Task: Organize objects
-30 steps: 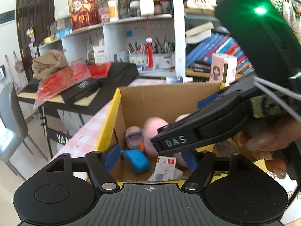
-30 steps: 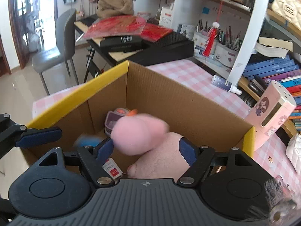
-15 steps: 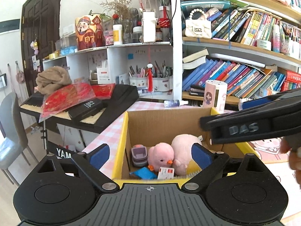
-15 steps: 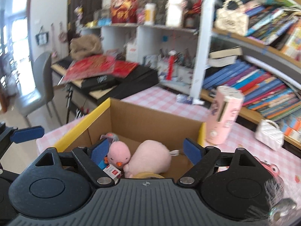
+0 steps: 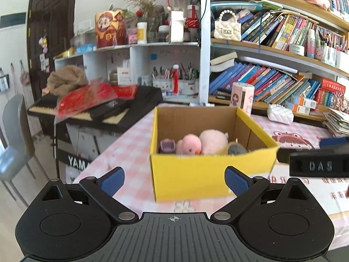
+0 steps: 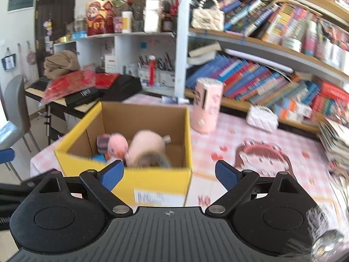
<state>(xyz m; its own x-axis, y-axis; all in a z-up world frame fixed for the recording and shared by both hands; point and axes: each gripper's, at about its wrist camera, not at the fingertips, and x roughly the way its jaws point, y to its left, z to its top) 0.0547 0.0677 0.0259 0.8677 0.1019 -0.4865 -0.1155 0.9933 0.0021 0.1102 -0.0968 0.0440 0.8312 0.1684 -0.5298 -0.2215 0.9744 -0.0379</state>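
Observation:
A yellow cardboard box (image 5: 209,174) stands on the pink checked table and also shows in the right wrist view (image 6: 152,181). Inside lie a pink duck plush (image 5: 188,144), a larger pink plush (image 5: 213,140), a small purple toy (image 5: 167,145) and a grey roll (image 5: 236,148). My left gripper (image 5: 174,180) is open and empty, held back in front of the box. My right gripper (image 6: 169,174) is open and empty, also in front of the box; its arm shows at the right edge of the left wrist view (image 5: 320,163).
A pink cylinder (image 6: 207,107) and a white quilted pouch (image 6: 261,118) stand on the table behind the box. Bookshelves (image 5: 283,80) line the back. A black keyboard (image 5: 104,111) with red packets and a grey chair (image 5: 15,135) are to the left. A pink cartoon mat (image 6: 264,155) lies to the right.
Both grippers have pulled back and up out of the box. The pink duck plush, which was between the right gripper's fingers, now lies in the box.

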